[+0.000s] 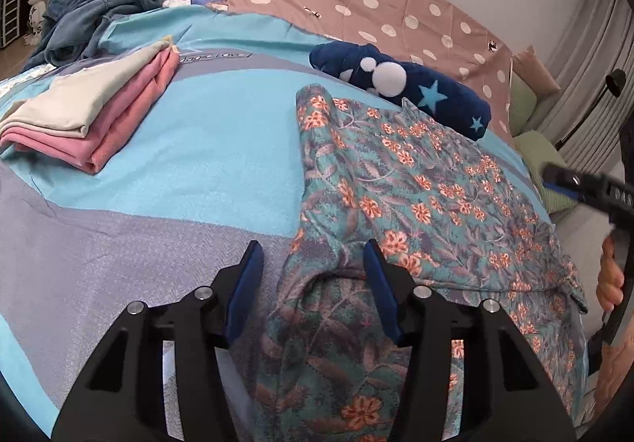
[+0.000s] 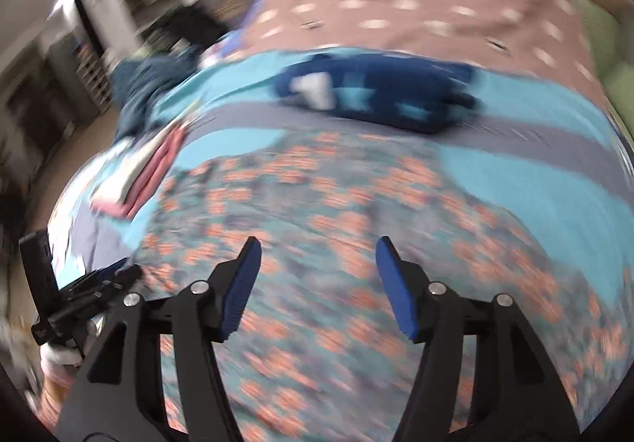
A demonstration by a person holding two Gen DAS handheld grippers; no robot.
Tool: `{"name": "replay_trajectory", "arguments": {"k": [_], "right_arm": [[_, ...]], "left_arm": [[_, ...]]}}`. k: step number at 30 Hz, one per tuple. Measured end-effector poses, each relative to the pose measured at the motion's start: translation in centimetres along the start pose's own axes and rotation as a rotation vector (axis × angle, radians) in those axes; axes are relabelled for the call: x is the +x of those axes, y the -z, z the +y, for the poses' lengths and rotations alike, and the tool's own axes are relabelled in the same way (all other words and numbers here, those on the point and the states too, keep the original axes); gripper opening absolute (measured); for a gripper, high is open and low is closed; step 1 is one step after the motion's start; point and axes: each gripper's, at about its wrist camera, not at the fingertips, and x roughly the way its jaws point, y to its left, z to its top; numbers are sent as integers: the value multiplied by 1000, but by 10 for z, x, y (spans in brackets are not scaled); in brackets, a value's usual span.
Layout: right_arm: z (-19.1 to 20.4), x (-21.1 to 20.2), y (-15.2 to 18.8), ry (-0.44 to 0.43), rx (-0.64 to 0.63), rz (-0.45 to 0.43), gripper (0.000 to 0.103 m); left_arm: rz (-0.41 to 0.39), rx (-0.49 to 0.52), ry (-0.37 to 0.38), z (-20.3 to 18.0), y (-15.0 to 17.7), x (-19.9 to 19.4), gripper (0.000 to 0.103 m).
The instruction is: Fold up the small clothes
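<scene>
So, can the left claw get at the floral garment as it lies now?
Probably yes. The left claw stands open right over the near edge of the floral garment, and nothing lies between its fingers and the cloth.

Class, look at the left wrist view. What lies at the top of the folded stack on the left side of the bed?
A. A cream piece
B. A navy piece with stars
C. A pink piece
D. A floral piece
A: the cream piece lies on top of the pink pieces in the folded stack, while the floral garment is spread out apart from it.
</scene>
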Motion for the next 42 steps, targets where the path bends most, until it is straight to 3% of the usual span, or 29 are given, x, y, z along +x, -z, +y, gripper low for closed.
{"name": "replay_trajectory", "arguments": {"k": [6,11,12,13,14,15,21,23,25,29,31,34,37,40,41,42], "right_arm": [[94,75,-51,-95,-171,95,66],[130,133,-82,-97,-188,163,68],[134,142,-84,-96,-198,181,67],[141,153,-84,-98,-215,209,60],[147,164,-83,-97,-229,240,13],[149,173,-83,-84,-212,255,2],[163,192,-97,-119,-145,143,0],[167,196,-100,-68,-170,137,1],[157,191,-96,-74,-147,180,4],[113,119,-75,-89,-99,75,20],[78,76,-52,-111,-46,26,29],[13,16,-1,-96,47,-17,31],[-55,-25,51,-7,182,-47,32],[-120,-33,92,82,346,-3,44],[-135,-30,102,125,376,25,44],[-148,-24,113,150,377,36,32]], "left_arm": [[-6,-39,51,8,1,0,46],[-8,-60,68,13,2,0,44],[-10,-68,67,14,2,0,38],[-13,-82,61,16,2,0,23],[-15,-100,62,19,2,0,15],[-12,-127,89,24,2,0,12],[-22,-175,60,31,5,-2,9],[-23,-171,56,30,5,-3,9],[-23,-177,60,31,5,-3,10],[-32,-183,69,34,5,-5,11],[-43,-191,77,35,6,-7,11],[-96,-207,68,38,5,-19,11],[-154,-206,60,36,-1,-39,11],[-174,-146,91,17,-12,-55,11],[-164,-113,97,7,-16,-55,11],[-142,-71,104,-8,-16,-52,15]]}}
